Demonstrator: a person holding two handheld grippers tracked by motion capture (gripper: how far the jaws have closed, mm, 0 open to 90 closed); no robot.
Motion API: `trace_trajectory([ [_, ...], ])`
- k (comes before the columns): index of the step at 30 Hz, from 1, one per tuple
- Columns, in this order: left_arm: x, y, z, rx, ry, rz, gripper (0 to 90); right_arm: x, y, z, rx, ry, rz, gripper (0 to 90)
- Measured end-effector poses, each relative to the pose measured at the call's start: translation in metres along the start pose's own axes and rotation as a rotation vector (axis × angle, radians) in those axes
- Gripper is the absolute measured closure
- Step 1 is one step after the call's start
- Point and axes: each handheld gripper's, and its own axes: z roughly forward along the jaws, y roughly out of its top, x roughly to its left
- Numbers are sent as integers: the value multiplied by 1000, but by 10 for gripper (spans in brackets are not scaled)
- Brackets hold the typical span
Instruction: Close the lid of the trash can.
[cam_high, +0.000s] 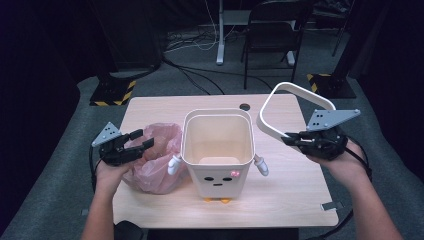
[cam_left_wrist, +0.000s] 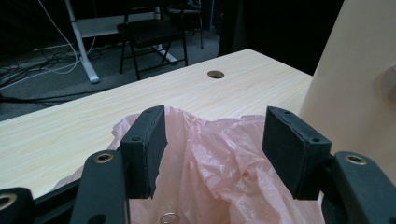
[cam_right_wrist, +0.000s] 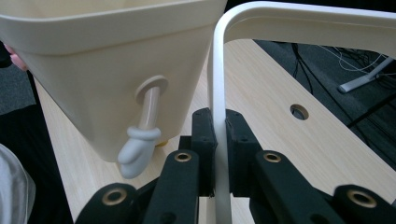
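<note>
Item: cream bin (cam_high: 218, 150) with a printed face, two small arm-shaped pegs and orange feet, standing upright and empty at the centre of a light wooden table (cam_high: 295, 195); in the right gripper view one peg (cam_right_wrist: 140, 140) hangs from its side wall. Item: crumpled pink plastic bag (cam_high: 155, 160), lying on the table at the bin's 9 o'clock, touching or just beside it. Item: white rounded-square ring (cam_high: 290, 107), held in the air at the bin's 2 o'clock, tilted, clear of the tabletop. Left gripper (cam_high: 141, 141): released, jaws spread wide, poised over the bag's near-left edge; in the left gripper view the bag (cam_left_wrist: 219, 158) shows between the two pads (cam_left_wrist: 149, 140), whether they touch the film cannot be told. Right gripper (cam_high: 294, 138): clenched on the ring's lower bar, which passes between its pads in the right gripper view (cam_right_wrist: 219, 140). Background, 12 o'clock: a folding chair (cam_high: 272, 35) and floor cables (cam_high: 195, 40).
</note>
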Motion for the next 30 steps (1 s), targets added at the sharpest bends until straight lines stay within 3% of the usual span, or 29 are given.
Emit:
trace_trajectory([
  [13,0,0,0,-1,0,-2,394,7,16,-12,-38,35,-32,836],
  [30,0,0,-1,-3,-2,0,394,46,52,-4,-77,152,-158,837],
])
